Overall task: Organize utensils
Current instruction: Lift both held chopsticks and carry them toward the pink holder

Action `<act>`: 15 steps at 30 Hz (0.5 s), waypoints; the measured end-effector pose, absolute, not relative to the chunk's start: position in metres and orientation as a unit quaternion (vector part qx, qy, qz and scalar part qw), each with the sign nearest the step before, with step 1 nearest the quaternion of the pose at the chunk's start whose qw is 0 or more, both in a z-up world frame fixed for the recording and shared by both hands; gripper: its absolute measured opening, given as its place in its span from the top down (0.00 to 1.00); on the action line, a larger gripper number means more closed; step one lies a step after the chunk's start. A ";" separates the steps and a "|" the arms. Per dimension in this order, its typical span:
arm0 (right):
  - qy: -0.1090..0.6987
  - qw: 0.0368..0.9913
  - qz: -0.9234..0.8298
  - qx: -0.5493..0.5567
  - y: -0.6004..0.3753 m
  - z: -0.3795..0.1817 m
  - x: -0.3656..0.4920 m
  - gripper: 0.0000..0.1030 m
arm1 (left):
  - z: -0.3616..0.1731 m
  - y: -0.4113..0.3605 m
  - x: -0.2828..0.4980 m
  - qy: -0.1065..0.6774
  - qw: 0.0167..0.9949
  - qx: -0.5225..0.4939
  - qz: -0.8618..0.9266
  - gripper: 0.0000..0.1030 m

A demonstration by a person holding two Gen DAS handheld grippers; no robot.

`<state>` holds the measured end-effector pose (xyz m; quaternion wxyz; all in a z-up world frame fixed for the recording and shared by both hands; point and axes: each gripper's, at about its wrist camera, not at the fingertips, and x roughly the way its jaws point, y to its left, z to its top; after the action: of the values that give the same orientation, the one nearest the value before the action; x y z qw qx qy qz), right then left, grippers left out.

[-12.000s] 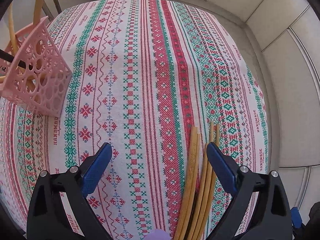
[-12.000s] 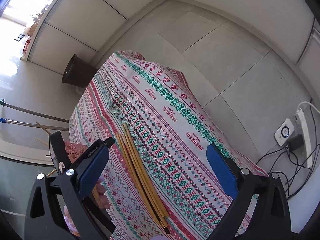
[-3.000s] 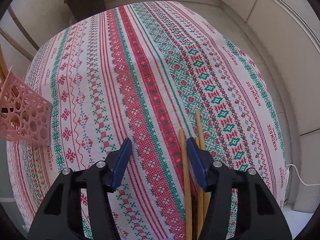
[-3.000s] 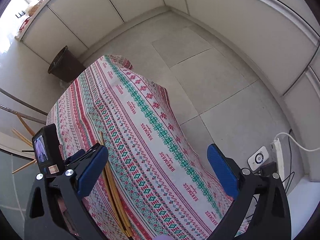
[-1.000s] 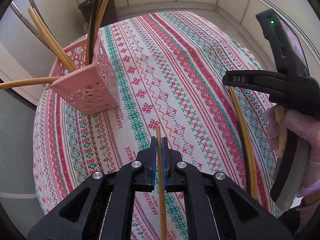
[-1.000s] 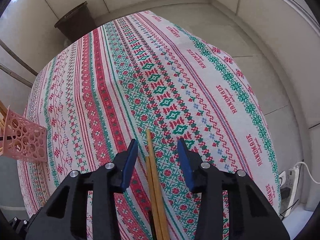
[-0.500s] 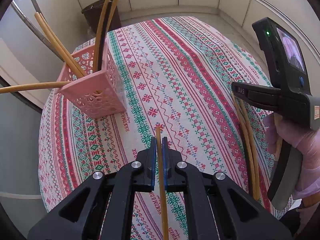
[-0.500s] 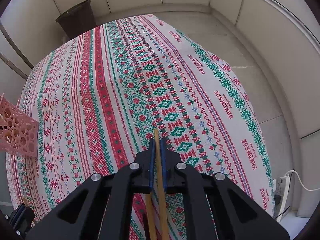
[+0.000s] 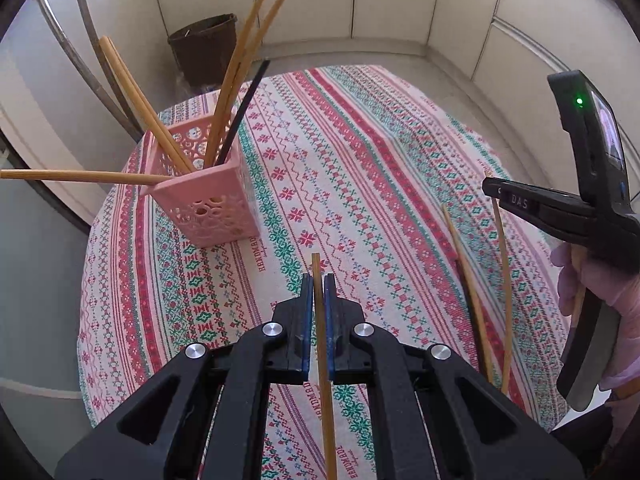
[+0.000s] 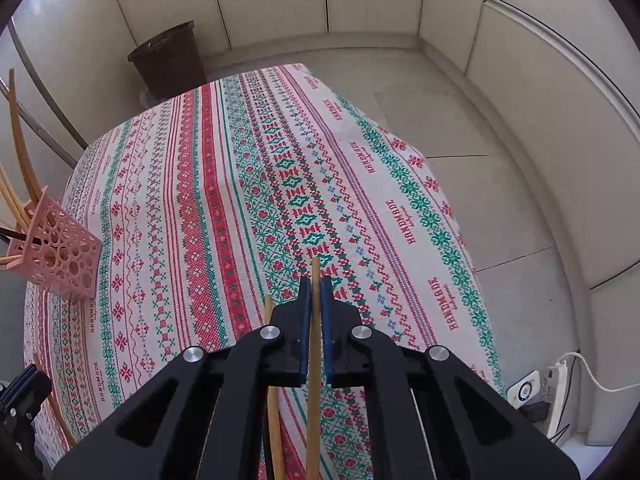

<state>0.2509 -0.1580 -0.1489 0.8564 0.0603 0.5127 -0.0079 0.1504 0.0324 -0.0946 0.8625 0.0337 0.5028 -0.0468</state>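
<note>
1. The left claw (image 9: 319, 280) is closed tightly on one wooden chopstick (image 9: 323, 360). The blue pads press it from both sides, and its tip sticks out a little past them.
2. The right claw (image 10: 315, 284) is also closed, on a second chopstick (image 10: 313, 360). Its jaws have just been closing, and this stick now stands between the pads, with the tip showing above them.
3. In the left wrist view the right claw appears at the right edge, and a gloved hand (image 9: 596, 292) holds its handle.
4. Just beside the right claw, on its left, a loose chopstick (image 10: 272, 380) lies on the counter (image 10: 180, 208). Part of it is hidden under the claw body.
5. The left wrist view shows a few loose sticks (image 9: 472, 292) on the right part of the counter. One dark stick is among them.
6. The counter is covered by a patterned cloth (image 9: 360, 168) with red and green stripes.
7. The pink perforated basket (image 9: 208, 200) stands at the left side of the counter, well apart from both claws.
8. Several wooden chopsticks (image 9: 236, 72) and one black chopstick (image 9: 244, 108) stand tilted inside the basket. One stick (image 9: 80, 177) pokes out to the left, nearly level.
9. Behind the counter a dark bin (image 9: 204, 48) stands on the floor by the wall.
</note>
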 end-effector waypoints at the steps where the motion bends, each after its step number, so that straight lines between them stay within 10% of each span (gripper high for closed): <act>1: 0.508 0.859 -0.006 0.065 -0.162 -0.142 0.247 0.95 | -0.091 0.034 0.148 0.498 0.865 0.032 -0.050 0.95; 11: 0.456 0.884 0.025 0.104 -0.190 -0.076 0.202 0.95 | -0.080 0.040 0.135 0.490 0.868 0.022 -0.073 0.95; 15: 0.435 0.893 0.050 0.106 -0.187 -0.052 0.181 0.95 | -0.117 0.034 0.144 0.554 0.828 0.024 -0.086 0.69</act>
<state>0.1811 -0.1875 -0.0516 0.8928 0.1063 0.4349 0.0501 0.1442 0.0340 -0.1166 0.8279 0.0235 0.5538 -0.0855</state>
